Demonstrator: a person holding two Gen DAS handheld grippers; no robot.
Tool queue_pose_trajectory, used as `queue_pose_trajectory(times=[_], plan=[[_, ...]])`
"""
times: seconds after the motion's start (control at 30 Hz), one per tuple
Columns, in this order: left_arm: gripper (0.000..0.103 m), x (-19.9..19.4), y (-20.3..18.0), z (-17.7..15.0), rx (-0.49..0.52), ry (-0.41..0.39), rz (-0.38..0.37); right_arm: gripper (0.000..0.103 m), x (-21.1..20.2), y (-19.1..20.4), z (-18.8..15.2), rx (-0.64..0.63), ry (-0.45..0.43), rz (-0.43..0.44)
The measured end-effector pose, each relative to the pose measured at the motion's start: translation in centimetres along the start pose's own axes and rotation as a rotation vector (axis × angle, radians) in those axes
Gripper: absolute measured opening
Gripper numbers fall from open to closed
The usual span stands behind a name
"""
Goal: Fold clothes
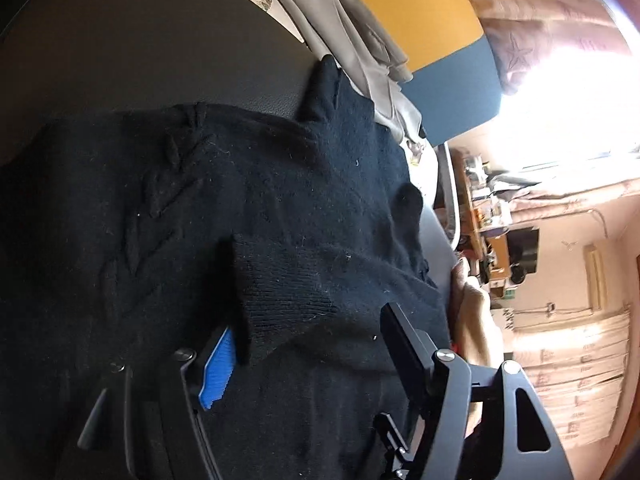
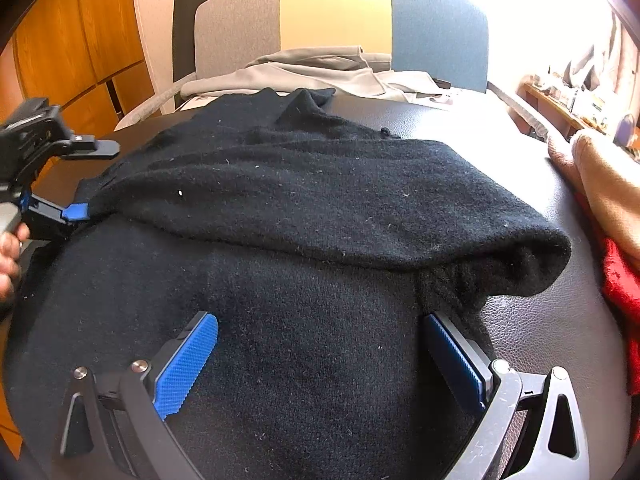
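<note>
A black knit sweater (image 2: 304,208) lies spread on a dark leather table (image 2: 532,332), one sleeve (image 2: 360,216) folded across its body. My right gripper (image 2: 320,356) is open, its blue-padded fingers (image 2: 184,364) resting low over the sweater's near part. My left gripper (image 1: 308,344) is open too, with the sleeve's ribbed cuff (image 1: 288,296) lying between its jaws. It shows at the left edge of the right wrist view (image 2: 86,178), at the sweater's left edge, jaws apart.
A grey garment (image 2: 320,68) lies at the table's far end before a grey, yellow and blue chair back (image 2: 340,12). Tan and red cloths (image 2: 608,216) lie at the right edge. A wooden cabinet (image 2: 80,40) stands at the left.
</note>
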State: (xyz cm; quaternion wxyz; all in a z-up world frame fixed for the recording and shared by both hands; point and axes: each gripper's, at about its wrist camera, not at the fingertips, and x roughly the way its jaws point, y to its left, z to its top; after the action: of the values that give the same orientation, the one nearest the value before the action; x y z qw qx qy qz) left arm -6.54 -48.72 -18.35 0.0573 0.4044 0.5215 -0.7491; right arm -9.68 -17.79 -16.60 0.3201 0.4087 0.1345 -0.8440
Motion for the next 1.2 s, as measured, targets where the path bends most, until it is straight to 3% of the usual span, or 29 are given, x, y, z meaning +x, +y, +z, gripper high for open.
queue_pose_trajectory(times=[0.1, 0.17, 0.23, 0.3, 0.4, 0.5, 0.77, 0.93, 1.0, 1.07, 1.1, 1.2], plan=[[0.068, 0.2, -0.4, -0.1, 0.01, -0.004, 0.017, 0.103, 0.0, 0.0, 0.0, 0.0, -0.002, 0.001], [0.059, 0.3, -0.6, -0.2, 0.018, -0.014, 0.028, 0.103, 0.0, 0.0, 0.0, 0.0, -0.003, 0.003], [0.018, 0.5, -0.7, -0.1, 0.009, -0.021, 0.034, 0.103, 0.0, -0.1, 0.0, -0.001, -0.003, 0.005], [0.006, 0.7, -0.3, -0.2, -0.007, -0.02, 0.025, 0.103, 0.0, -0.1, 0.0, -0.001, -0.004, 0.007], [0.006, 0.9, -0.1, -0.3, -0.013, -0.016, 0.014, 0.103, 0.0, -0.1, 0.0, 0.001, -0.005, 0.01], [0.005, -0.5, -1.2, 0.0, 0.027, -0.07, 0.001, 0.103, 0.1, -0.1, 0.0, 0.003, -0.006, 0.01], [0.003, -9.9, -7.0, 3.2, 0.203, -0.281, -0.154, 0.103, 0.1, -0.2, 0.0, 0.0, -0.006, 0.015], [0.003, -13.3, -6.1, 4.1, 0.225, -0.322, -0.146, 0.103, -0.1, -0.5, 0.0, 0.015, -0.013, 0.038], [0.003, -12.8, -4.4, 4.0, 0.204, -0.294, -0.105, 0.103, -0.2, -0.7, -0.1, 0.026, -0.02, 0.052], [0.02, -11.6, -2.6, 3.6, 0.169, -0.249, -0.084, 0.103, -0.2, -0.8, -0.1, 0.032, -0.021, 0.061], [0.027, -10.5, -1.6, 3.4, 0.144, -0.197, -0.088, 0.103, -0.2, -0.8, 0.0, 0.029, -0.02, 0.058], [0.032, -6.9, 1.7, 2.4, 0.034, -0.053, -0.104, 0.103, -0.1, -0.6, 0.0, 0.018, -0.016, 0.046]])
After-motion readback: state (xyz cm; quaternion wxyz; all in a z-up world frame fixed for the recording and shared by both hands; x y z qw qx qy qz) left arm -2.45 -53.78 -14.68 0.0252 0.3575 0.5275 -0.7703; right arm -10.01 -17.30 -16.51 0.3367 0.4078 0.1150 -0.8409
